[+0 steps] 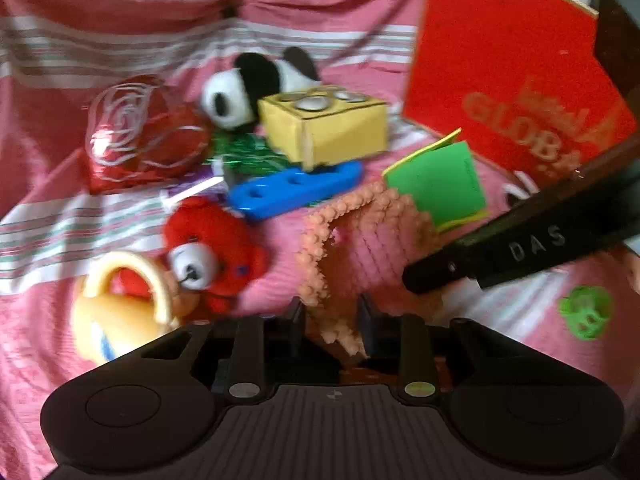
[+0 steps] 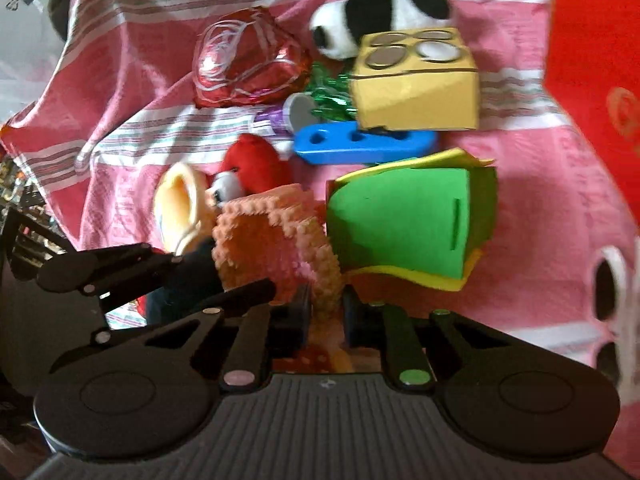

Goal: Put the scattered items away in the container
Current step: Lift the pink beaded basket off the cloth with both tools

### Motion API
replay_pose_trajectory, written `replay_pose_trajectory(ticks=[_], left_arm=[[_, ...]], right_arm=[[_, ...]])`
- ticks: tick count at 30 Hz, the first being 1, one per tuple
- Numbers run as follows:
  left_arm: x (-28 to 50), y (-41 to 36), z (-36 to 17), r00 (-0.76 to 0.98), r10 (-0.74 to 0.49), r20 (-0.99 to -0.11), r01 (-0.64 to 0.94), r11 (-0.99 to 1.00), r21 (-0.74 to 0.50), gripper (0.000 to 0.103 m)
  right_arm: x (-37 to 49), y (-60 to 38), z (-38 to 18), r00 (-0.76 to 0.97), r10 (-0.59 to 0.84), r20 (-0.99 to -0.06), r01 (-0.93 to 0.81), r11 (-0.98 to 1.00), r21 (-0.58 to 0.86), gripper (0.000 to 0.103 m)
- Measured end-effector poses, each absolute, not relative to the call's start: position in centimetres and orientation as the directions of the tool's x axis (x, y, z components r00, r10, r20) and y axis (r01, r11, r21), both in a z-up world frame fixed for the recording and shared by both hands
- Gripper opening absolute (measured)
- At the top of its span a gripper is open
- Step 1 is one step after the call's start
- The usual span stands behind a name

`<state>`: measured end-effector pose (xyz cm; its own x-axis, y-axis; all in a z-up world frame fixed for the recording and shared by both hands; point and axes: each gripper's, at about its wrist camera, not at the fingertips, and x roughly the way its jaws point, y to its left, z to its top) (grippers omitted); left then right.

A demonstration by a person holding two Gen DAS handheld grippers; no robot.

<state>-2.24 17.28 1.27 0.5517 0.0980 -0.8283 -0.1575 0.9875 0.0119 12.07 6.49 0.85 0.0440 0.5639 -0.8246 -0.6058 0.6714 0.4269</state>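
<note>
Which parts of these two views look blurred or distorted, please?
Left wrist view: motion blur smears the red box lettering and the green toy; fisheye bends the striped cloth. Right wrist view: the yellow box and panda are soft, edges curved.

Pink striped cloth, yellow box, blue block

Black plastic tool, ribbed base, "DAS" lettering.
</note>
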Motion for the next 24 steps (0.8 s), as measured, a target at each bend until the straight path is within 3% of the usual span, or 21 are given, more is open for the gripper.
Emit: replay_pose_trajectory(ticks=[4,10,16,20,21,24], left_arm=[[-1.7,14.9,1.1,0.557,0.036,-0.829,-0.085,0.996,-0.014,0.024],[-0.2,10.8,-0.2,0.523,-0.053,-0.851,0.016,0.999,-0.052,0.025],[1.0,8.1,-0.5,0.482,-0.132,-0.866,0.120,0.989,-0.084,0.028],[2.8,7.4,-1.5,0.452,-0.106,-0.886,0.084,0.994,-0.077,0.028],[3.2,7.2,-1.9,0.449,-0.072,-0.890,0.057,0.997,-0.052,0.036],[4.3,7.5,-2.2,0.440,-0.048,-0.897,-0.025,0.998,-0.065,0.042]], right_arm=[[13.0,3.3,1.0,0.053,0.554,-0.831,-0.560,0.705,0.435,0.018],[13.0,-0.9,0.6,0.079,0.502,-0.861,-0.514,0.761,0.397,0.019],[13.1,-5.3,-1.3,-0.015,0.491,-0.871,-0.428,0.784,0.449,0.019],[13.3,-6.5,-2.0,-0.015,0.499,-0.867,-0.397,0.793,0.463,0.019],[13.4,-6.5,-2.0,-0.007,0.492,-0.871,-0.400,0.796,0.453,0.023],[13.6,-6.7,-1.5,0.001,0.496,-0.868,-0.443,0.779,0.444,0.025]])
